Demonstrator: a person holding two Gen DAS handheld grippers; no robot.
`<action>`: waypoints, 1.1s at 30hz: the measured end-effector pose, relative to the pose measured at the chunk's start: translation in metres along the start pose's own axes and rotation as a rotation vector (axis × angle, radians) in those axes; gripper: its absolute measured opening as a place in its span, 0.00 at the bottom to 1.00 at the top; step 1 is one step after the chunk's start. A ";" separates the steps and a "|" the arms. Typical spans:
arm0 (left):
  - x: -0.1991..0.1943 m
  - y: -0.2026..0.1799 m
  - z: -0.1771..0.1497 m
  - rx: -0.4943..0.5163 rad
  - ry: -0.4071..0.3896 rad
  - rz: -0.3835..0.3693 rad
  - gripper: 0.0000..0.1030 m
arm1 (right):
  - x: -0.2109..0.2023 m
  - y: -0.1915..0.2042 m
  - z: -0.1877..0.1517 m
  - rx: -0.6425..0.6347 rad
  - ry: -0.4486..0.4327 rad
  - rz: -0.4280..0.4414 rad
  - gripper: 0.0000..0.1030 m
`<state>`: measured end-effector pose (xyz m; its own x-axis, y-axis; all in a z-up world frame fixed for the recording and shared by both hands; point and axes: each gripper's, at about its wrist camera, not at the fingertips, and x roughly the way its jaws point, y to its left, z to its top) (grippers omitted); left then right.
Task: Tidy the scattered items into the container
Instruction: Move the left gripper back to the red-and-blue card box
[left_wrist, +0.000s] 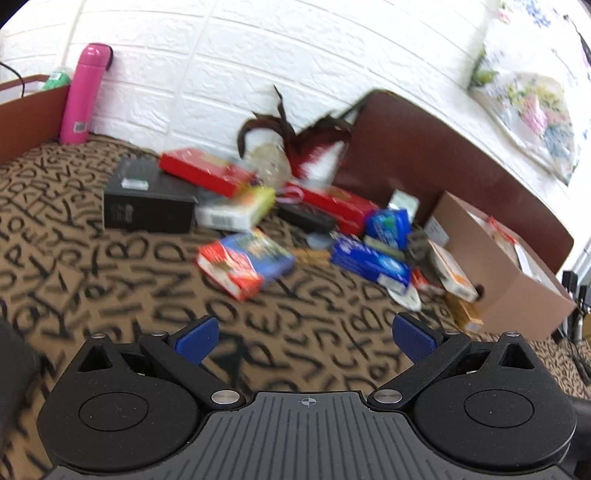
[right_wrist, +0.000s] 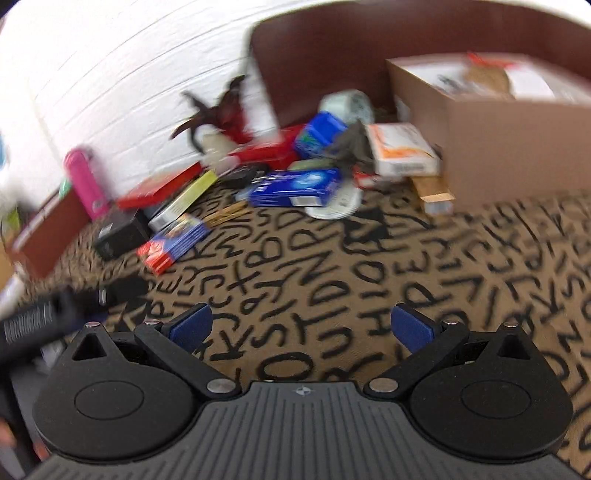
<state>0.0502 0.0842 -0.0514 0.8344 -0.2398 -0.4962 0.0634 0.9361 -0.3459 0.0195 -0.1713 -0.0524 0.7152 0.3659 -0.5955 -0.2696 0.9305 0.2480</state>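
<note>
Scattered items lay in a loose heap near the white brick wall (left_wrist: 258, 55), just left of an open cardboard box (left_wrist: 517, 295) that already held a few packets. Among them, a blue toothpaste carton (left_wrist: 369, 264) lay flat, its long axis running left to right across the left wrist view, one end toward the cardboard box. A red and blue packet (left_wrist: 245, 264) sat nearest the cameras, angled. A black box (left_wrist: 147, 201) lay farther left, with red cartons (left_wrist: 207, 171), a feathered ornament (left_wrist: 314, 147) and a roll of tape (right_wrist: 349, 103) behind. Everything rested on a brown cloth printed with black letters (left_wrist: 92, 258). A pink flask (left_wrist: 83, 94) stood upright against the wall. The left gripper (left_wrist: 303, 336) and the right gripper (right_wrist: 301, 326) hovered over bare cloth, blue fingers (left_wrist: 197, 338) spread wide, holding nothing. Both views were blurred.
</note>
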 end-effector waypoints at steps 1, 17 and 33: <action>0.005 0.005 0.005 0.007 -0.002 0.007 1.00 | 0.004 0.005 0.000 -0.033 0.002 0.043 0.99; 0.090 0.053 0.055 0.077 0.131 -0.089 0.98 | 0.107 0.066 0.025 -0.311 0.053 0.209 0.99; 0.124 0.051 0.063 0.187 0.246 -0.185 0.84 | 0.168 0.089 0.051 -0.375 0.058 0.308 0.97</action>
<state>0.1912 0.1180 -0.0806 0.6444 -0.4432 -0.6231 0.3191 0.8964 -0.3075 0.1483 -0.0279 -0.0918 0.5313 0.6160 -0.5816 -0.6848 0.7164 0.1331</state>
